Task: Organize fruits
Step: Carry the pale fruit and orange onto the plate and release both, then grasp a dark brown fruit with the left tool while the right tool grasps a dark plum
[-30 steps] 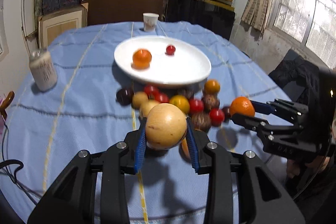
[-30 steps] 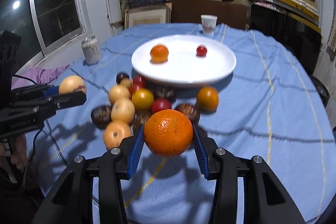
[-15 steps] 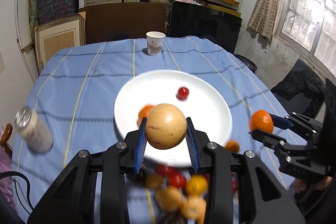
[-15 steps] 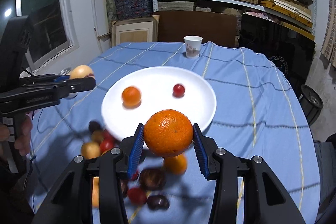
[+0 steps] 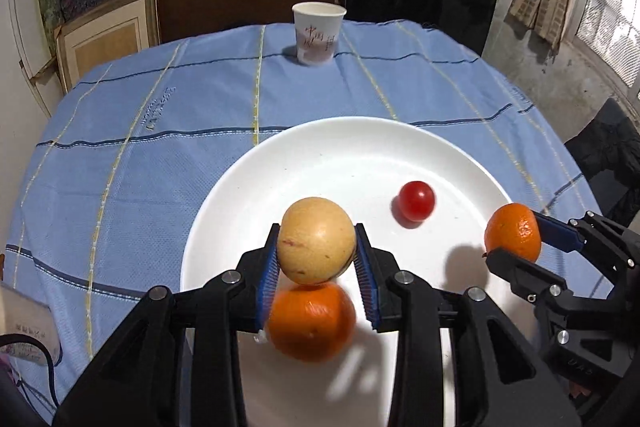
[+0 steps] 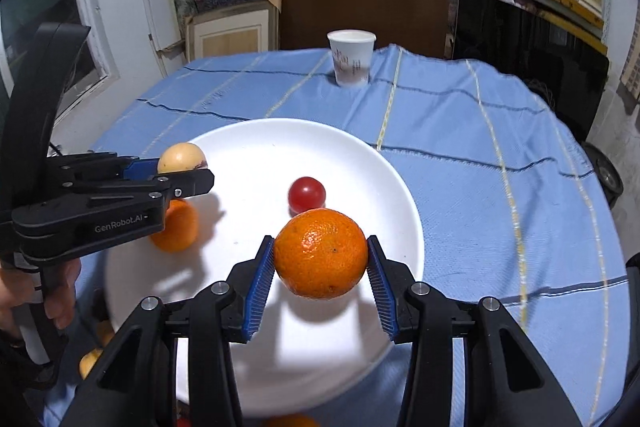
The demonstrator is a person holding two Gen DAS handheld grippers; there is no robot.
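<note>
Both grippers have moved forward from above the loose fruit pile to over the round white plate (image 5: pixel 224 187). The left gripper (image 5: pixel 316 259) now carries its round tan fruit (image 5: pixel 316 241) at frame centre, above a blurred orange (image 5: pixel 311 323) on the plate; the right gripper (image 6: pixel 320 267) brings its dimpled orange mandarin (image 6: pixel 321 253) beside the small red tomato (image 6: pixel 307 193).
</note>
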